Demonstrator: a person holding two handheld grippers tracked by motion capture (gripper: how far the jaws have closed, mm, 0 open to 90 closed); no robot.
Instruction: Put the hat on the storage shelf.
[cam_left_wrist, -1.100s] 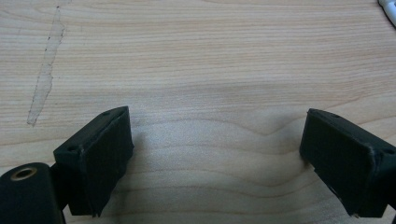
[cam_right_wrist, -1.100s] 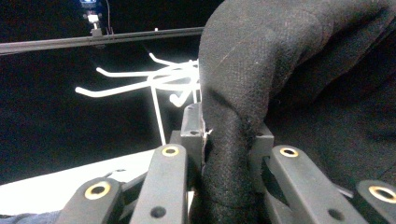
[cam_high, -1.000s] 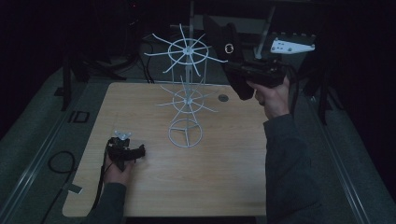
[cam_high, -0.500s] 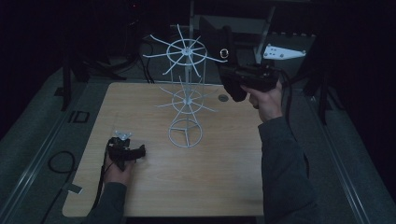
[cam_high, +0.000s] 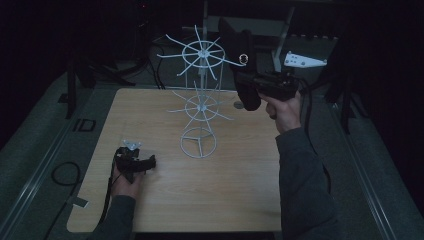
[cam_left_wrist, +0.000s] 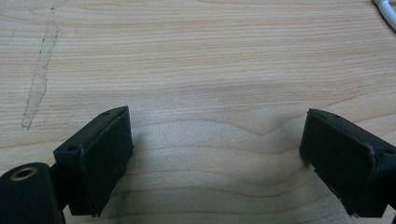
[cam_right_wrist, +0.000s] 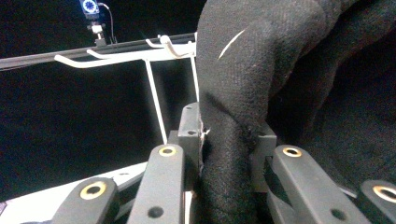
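**Black cloth pinched beside the white wire rack**

High view: my right gripper (cam_high: 248, 80) sits in the upper right of the frame, raised above the far edge of the counter (cam_high: 235, 200). It pinches a black cloth item (cam_high: 245, 65), which looks like a dark, soft, thick piece. One part rises above the gripper and another hangs below it as a rounded lobe. A small pale ring shows on the cloth's upper part, right at the tip of one arm of the white wire rack (cam_high: 200, 100). That rack stands at the middle of the frame on a ring base, with two tiers of spokes on a thin post. The cloth is just beside the upper tier, on its right. My left gripper (cam_high: 134, 162) rests low at the lower left of the frame, well apart from the rack.

Left gripper view: my left gripper (cam_left_wrist: 215, 154) has its two black jaws spread wide over bare pale wood, with nothing between them.

Right gripper view: the black cloth item (cam_right_wrist: 252, 84) takes up the centre and upper right of the frame. It is a coarse, felt-like knit with one pale thread on it, and it is folded into thick ridges. My right gripper (cam_right_wrist: 227, 144) is pressed onto a fold of it at bottom centre. The rack's white hooks (cam_right_wrist: 140, 53) stretch across the upper left, close to the cloth.
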